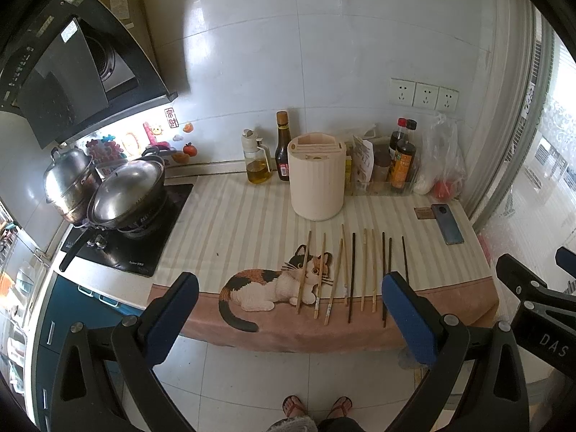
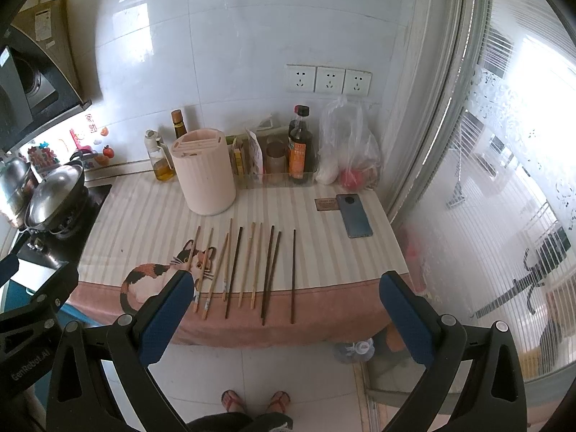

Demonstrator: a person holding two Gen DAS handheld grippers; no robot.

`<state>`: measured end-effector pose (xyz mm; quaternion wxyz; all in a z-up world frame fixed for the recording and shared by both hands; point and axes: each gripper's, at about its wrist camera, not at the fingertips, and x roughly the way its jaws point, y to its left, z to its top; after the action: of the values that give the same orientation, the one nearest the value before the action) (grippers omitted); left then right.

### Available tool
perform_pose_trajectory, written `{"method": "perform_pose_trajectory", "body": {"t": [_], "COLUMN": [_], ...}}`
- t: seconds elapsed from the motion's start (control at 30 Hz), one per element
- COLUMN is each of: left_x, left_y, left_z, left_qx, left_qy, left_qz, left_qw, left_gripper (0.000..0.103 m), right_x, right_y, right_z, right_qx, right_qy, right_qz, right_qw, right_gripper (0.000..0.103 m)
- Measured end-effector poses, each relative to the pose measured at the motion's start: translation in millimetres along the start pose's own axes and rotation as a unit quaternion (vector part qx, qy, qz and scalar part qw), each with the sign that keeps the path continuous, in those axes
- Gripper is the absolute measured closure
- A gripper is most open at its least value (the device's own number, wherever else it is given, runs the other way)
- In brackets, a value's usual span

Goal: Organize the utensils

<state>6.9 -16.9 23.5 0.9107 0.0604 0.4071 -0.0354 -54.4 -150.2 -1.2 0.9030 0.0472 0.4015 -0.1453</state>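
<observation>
Several chopsticks (image 1: 351,273), light wooden and dark, lie side by side on a striped cloth with a cat picture (image 1: 273,284); they also show in the right wrist view (image 2: 244,266). A cream cylindrical utensil holder (image 1: 316,176) with slots on top stands behind them, also in the right wrist view (image 2: 203,172). My left gripper (image 1: 289,309) is open and empty, held back above the counter's front edge. My right gripper (image 2: 286,309) is open and empty, likewise in front of the chopsticks.
Oil and sauce bottles (image 1: 282,147), a clear tray of condiments (image 2: 280,165) and a plastic bag (image 2: 345,144) line the back wall. A phone (image 2: 354,216) lies at the right. A stove with a wok (image 1: 126,194) and pot is at the left. A window is at the right.
</observation>
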Motion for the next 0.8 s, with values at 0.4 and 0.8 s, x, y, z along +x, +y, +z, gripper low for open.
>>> {"method": "perform_pose_trajectory", "body": {"t": [0.4, 0.8], "left_x": [-2.4, -2.1], "left_y": [-0.1, 0.6], "left_z": [0.7, 5.6], "left_qx": [-0.002, -0.004], "left_qy": [-0.002, -0.001], "left_qz": [-0.001, -0.004], "left_qw": [1.0000, 1.0000], "left_gripper": [0.000, 0.000], "right_x": [-0.2, -0.2], "right_y": [0.0, -0.4], "right_z": [1.7, 4.3], "right_qx": [0.000, 0.001], "right_qy": [-0.001, -0.002], "right_qz": [0.001, 0.000], "right_qw": [1.000, 1.000], "right_gripper": [0.000, 0.000]}}
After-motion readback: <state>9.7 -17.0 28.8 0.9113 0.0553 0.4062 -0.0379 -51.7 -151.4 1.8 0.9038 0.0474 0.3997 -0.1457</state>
